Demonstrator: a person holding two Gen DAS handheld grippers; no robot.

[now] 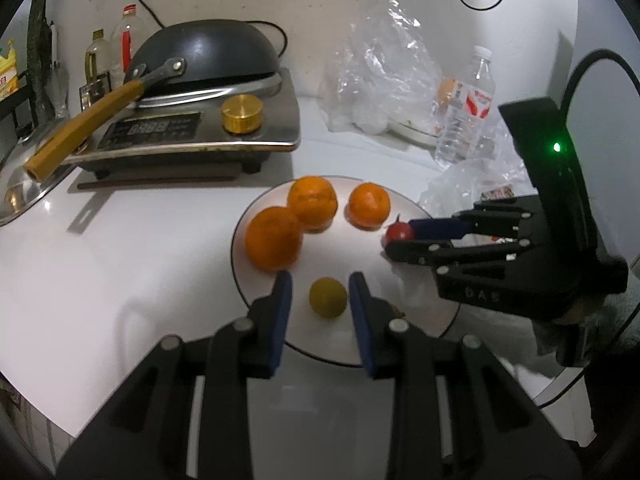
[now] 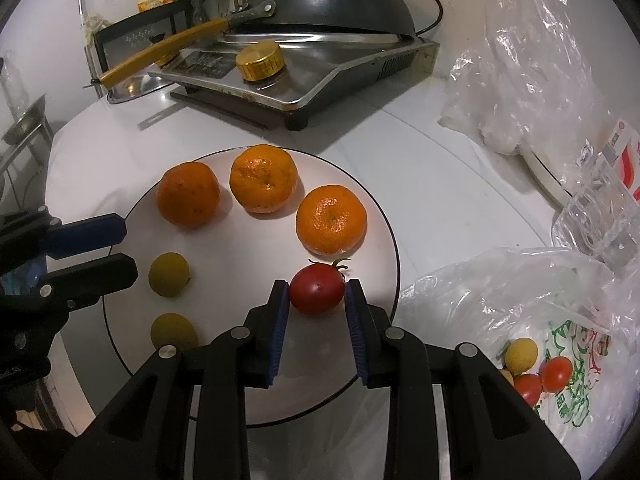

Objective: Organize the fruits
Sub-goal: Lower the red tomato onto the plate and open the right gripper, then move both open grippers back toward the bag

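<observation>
resting on a white plate (image 2: pixel 372 216) near the middle of the counter (image 2: pixel 440 184) are three oranges (image 2: pixel 262 178), two yellow-green fruits (image 2: pixel 169 274) and a red tomato (image 2: pixel 317 289). the right hand-held gripper (image 2: pixel 316 294) has its blue pads pressed on both sides of the tomato at the plate's right part. the left hand-held gripper (image 1: pixel 320 294) is spread apart, its fingers either side of one yellow-green fruit without touching it. more small fruits lie in a plastic bag (image 2: pixel 560 344) at the counter's right edge.
</observation>
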